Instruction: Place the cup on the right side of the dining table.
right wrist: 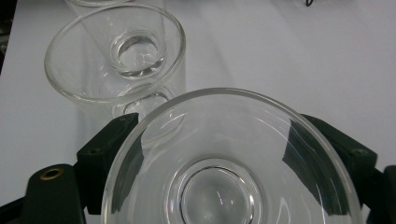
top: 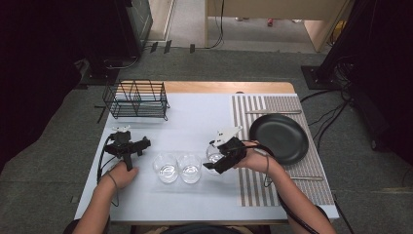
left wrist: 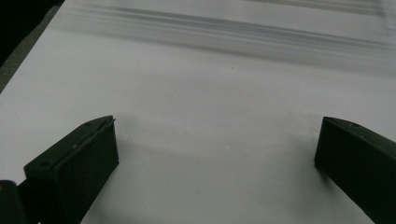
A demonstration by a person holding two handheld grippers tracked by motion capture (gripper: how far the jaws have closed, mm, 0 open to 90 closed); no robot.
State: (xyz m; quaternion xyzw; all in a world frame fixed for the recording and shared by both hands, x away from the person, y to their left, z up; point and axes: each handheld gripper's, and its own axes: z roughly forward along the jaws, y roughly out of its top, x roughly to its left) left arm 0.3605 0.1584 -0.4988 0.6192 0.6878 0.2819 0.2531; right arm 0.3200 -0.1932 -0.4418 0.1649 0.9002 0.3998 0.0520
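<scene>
From the high view, your left gripper [top: 127, 141] sits over the left part of the white bench [top: 195, 122], your left hand [top: 122, 175] low on its handle near the bench's near-left edge. Far behind it, at the far-left corner, stands a black wire rack [top: 136, 99]. Two clear glass tumblers stand side by side near the middle: the left tumbler [top: 165, 167] and the middle tumbler [top: 190, 168], just beside each other. Your right gripper [top: 218, 158] is at a third tumbler [top: 213, 153], just right of the middle one, with your right hand [top: 251, 158] behind it. To the right lies a striped placemat [top: 292, 175], and on it a black round plate [top: 278, 138], well apart from the tumblers. No brand, label or writing can be read anywhere.

In the left gripper view, your left gripper [left wrist: 217, 144] has its jaws spread wide apart over bare white bench [left wrist: 210, 84], nothing between them. A blurred band of grey streaks crosses the far top.

In the right gripper view, your right gripper [right wrist: 233, 154] has its jaws on either side of the third tumbler [right wrist: 233, 186], each jaw against the glass wall, so it is clamped on that tumbler. You look down into its open mouth to the thick round base. Just beyond it stands the middle tumbler [right wrist: 116, 56], upright on the bench [right wrist: 289, 56], close to the held one; whether they touch, you cannot tell.
</scene>
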